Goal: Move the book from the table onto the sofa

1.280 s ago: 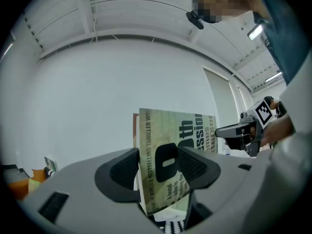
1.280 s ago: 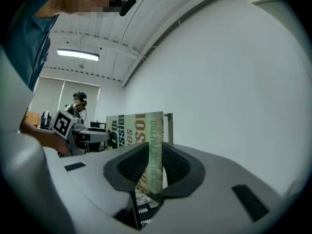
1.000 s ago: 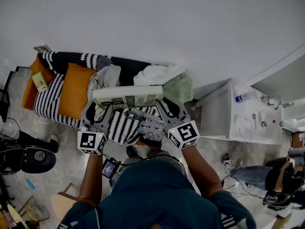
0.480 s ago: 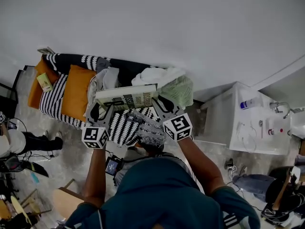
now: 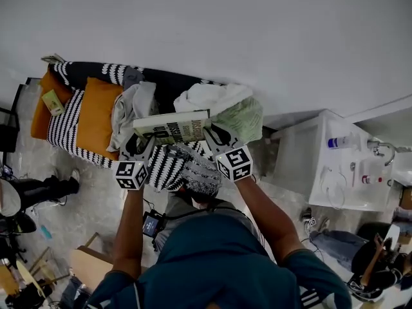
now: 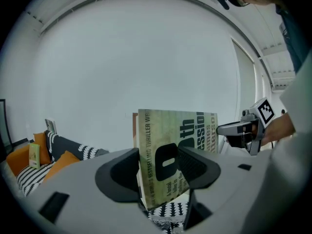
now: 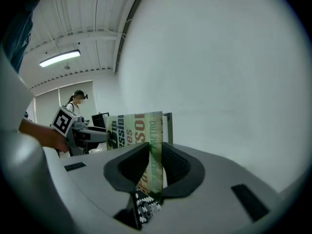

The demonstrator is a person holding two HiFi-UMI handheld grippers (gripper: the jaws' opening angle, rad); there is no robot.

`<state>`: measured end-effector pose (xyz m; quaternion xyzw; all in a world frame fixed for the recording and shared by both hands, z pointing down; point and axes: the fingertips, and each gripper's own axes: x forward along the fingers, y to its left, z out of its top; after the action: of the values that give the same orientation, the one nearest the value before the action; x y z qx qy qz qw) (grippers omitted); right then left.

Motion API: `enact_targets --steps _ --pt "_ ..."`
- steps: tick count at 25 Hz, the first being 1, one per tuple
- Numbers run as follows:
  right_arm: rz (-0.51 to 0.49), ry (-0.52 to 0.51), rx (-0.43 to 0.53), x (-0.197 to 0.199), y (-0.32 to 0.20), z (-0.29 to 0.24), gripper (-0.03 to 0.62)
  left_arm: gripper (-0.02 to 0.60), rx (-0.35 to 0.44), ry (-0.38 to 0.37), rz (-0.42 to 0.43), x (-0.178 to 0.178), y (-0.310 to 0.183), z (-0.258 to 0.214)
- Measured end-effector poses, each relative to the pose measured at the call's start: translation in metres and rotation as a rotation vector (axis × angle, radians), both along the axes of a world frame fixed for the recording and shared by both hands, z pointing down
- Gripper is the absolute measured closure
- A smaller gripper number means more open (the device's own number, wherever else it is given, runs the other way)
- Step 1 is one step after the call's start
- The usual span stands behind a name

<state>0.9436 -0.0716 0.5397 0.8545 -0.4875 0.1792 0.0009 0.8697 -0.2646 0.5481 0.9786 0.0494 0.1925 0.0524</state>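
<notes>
- Room first: plain white wall (image 5: 212, 24) up top and a pale, mottled hard floor (image 5: 84, 205) below it.
- Far left is the sofa (image 5: 64, 126), with a black-and-white striped cover. A small green box (image 5: 51, 100) lies on its left end; whatever is printed on it is too small for me to read.
- Next along is a big orange cushion (image 5: 96, 118), then a heap of clothes: a grey piece (image 5: 129, 107), a white one (image 5: 209, 97) and a pale green one (image 5: 239, 118).
- The left tool (image 5: 138, 140) is pinching the left end of the book (image 5: 172, 127). In its own view both pads sit flat on the cover.
- The book is carried between the two tools, up in the air over the sofa's clothes heap, not lying on anything.
- Cover text: "BESTSELLING THRILLER" runs along one edge, plus a big "th" and part of a word ending "ssion". The rest is hidden by the pads.
- The right tool (image 5: 215, 136) is clamped on the other end, with the book's edge squeezed between its pads.
- Far right is a white unit (image 5: 302, 163) with a small bottle (image 5: 338, 142) on top. I can't read its label.
</notes>
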Motion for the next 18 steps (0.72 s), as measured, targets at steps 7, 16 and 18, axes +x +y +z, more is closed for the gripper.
enact_targets --steps 7,16,18 --pt "0.051 -0.11 -0.062 0.019 -0.025 0.068 0.505 0.333 -0.056 -0.089 0.024 0.025 -0.027 0.071" --pt "0.117 -0.276 -0.15 0.034 -0.053 0.163 0.503 0.333 -0.113 -0.248 0.068 0.047 -0.057 0.165" --pt "0.132 -0.307 -0.169 0.037 -0.057 0.183 0.503 0.333 -0.123 -0.28 0.086 0.053 -0.062 0.185"
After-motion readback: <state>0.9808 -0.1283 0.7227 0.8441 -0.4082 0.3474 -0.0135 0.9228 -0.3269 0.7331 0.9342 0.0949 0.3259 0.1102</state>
